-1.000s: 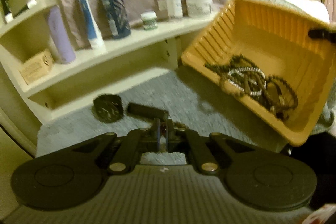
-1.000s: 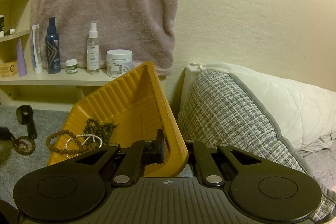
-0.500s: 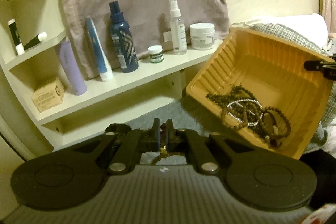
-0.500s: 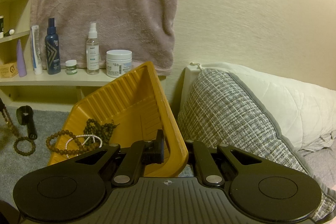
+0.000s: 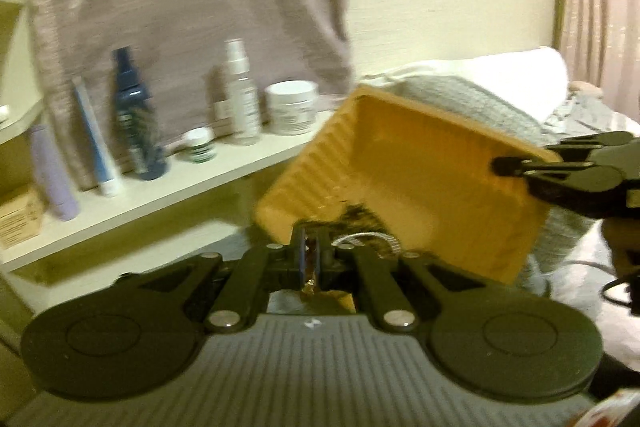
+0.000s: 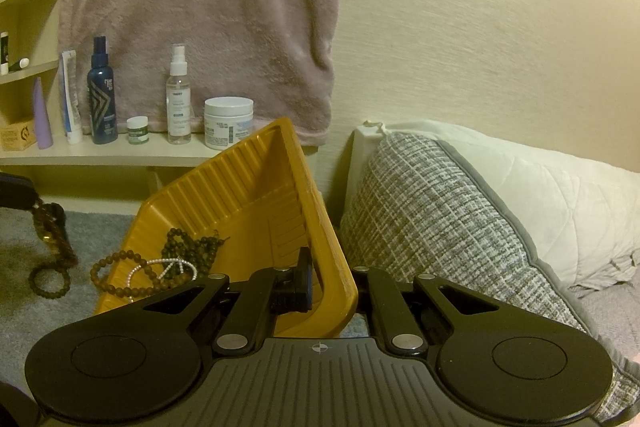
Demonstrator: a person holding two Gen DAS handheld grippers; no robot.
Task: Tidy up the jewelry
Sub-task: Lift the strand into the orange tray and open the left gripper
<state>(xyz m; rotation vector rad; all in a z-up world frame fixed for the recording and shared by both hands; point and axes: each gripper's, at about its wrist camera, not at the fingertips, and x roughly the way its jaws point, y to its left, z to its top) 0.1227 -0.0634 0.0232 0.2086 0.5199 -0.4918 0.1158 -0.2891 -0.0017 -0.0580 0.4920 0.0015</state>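
Two views show the same tilted orange tray. In the left wrist view, blurred by motion, the left gripper (image 5: 310, 263) has its jaws pressed nearly together on a strand of brown beads (image 5: 309, 285), of which only a short glossy bit shows below the pads. The orange tray (image 5: 420, 163), ribbed plastic with a rounded rim, stands tipped just beyond the fingertips; dark beads and a pale beaded loop (image 5: 370, 241) lie at its low edge. At the tray's far right rim the right gripper (image 5: 505, 166) pinches the wall.

In the right wrist view, the right gripper (image 6: 330, 279) is clamped on the orange tray's (image 6: 240, 195) near rim, one blue-padded finger inside the wall, the other hidden behind it. Inside the tray, toward its low left side, sit a heap of dark round beads (image 6: 188, 251), a brown bead bracelet (image 6: 120, 273) and a white beaded loop (image 6: 168, 265). Left of the tray, over grey carpet (image 6: 24, 239), the left gripper's tip (image 6: 16, 193) dangles the brown bead strand (image 6: 52, 251), ending in a small loop.
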